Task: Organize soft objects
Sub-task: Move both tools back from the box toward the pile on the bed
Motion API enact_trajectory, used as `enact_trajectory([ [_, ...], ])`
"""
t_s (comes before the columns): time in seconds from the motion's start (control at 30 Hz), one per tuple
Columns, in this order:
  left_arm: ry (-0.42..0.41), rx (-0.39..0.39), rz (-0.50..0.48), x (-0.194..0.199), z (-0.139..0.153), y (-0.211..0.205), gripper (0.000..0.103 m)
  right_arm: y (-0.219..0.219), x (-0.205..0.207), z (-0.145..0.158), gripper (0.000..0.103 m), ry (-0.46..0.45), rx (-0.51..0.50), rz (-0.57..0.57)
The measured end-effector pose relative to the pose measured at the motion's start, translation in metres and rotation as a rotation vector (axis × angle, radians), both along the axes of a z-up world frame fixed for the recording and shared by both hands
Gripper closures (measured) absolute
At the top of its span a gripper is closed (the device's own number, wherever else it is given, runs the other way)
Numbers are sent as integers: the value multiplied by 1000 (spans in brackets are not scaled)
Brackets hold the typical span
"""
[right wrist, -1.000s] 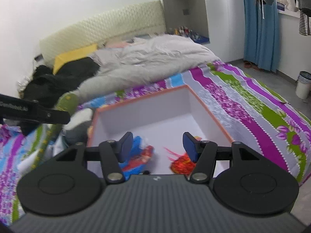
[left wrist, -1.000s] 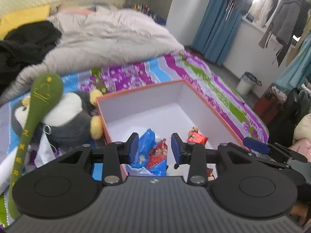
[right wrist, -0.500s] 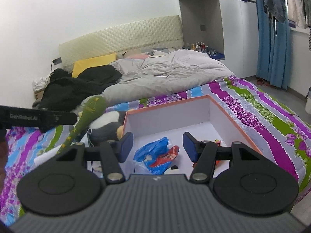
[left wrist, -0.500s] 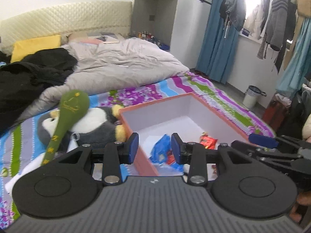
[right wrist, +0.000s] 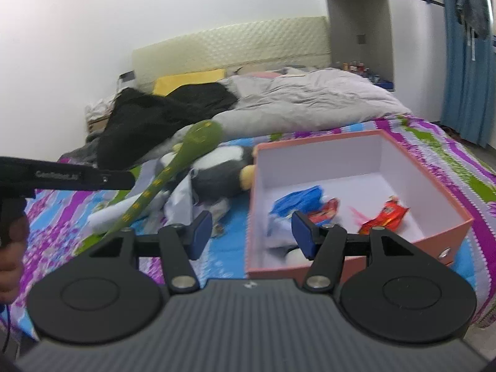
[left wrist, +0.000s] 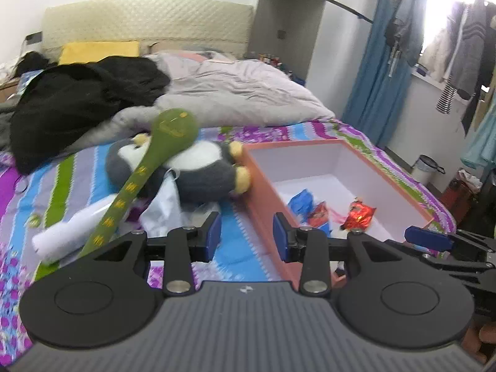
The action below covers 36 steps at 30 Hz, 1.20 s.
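Note:
An orange box (left wrist: 263, 192) with a white inside lies on the striped bedspread and holds a blue bag (left wrist: 302, 201) and red snack packets (left wrist: 356, 217). Left of it lies a grey and white penguin plush (left wrist: 198, 167), with a long green plush (left wrist: 167, 133) leaning across it and a white roll (left wrist: 71, 229) beside it. My left gripper (left wrist: 247, 235) hangs open and empty over the bedspread by the box's left wall. My right gripper (right wrist: 251, 232) is open and empty above the box (right wrist: 319, 138), with the penguin (right wrist: 220, 170) and the green plush (right wrist: 192, 142) further left.
A grey duvet (left wrist: 235, 93), black clothes (left wrist: 80, 102) and a yellow pillow (left wrist: 99, 51) fill the bed's far end. A blue curtain (left wrist: 378, 62), hanging clothes and a white bin (left wrist: 426, 167) stand to the right. A hand (right wrist: 12, 248) holds the left gripper (right wrist: 117, 179).
Both grippers drew back from over the box and shifted left. The box now sits to the right in both views and the plush toys are nearer the middle. The jaws kept their width.

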State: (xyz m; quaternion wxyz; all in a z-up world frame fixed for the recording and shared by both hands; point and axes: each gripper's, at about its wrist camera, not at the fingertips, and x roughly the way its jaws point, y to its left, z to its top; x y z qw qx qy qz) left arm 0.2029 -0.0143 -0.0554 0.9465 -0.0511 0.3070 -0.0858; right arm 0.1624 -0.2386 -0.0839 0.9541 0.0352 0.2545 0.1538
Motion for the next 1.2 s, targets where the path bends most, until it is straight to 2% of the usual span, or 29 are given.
enact_trajectory([
  [0.23, 21, -14, 55, -31, -15, 25, 61, 35, -20, -13, 44, 10, -38, 87],
  [0.43, 92, -44, 104, -61, -42, 48, 61, 57, -31, -28, 44, 43, -47, 141],
  [0.57, 143, -57, 138, -67, -63, 62, 61, 71, -30, -39, 44, 51, -71, 168],
  [0.67, 170, -76, 158, -58, -77, 72, 61, 79, -25, -50, 44, 47, -87, 168],
  [0.83, 195, -44, 175, -29, -100, 81, 61, 96, -6, -72, 44, 39, -117, 175],
  [1.03, 217, -51, 199, 13, -124, 96, 55, 116, 25, -94, 44, 32, -155, 186],
  [1.2, 237, -57, 208, 47, -143, 107, 55, 130, 59, -116, 44, 52, -147, 168],
])
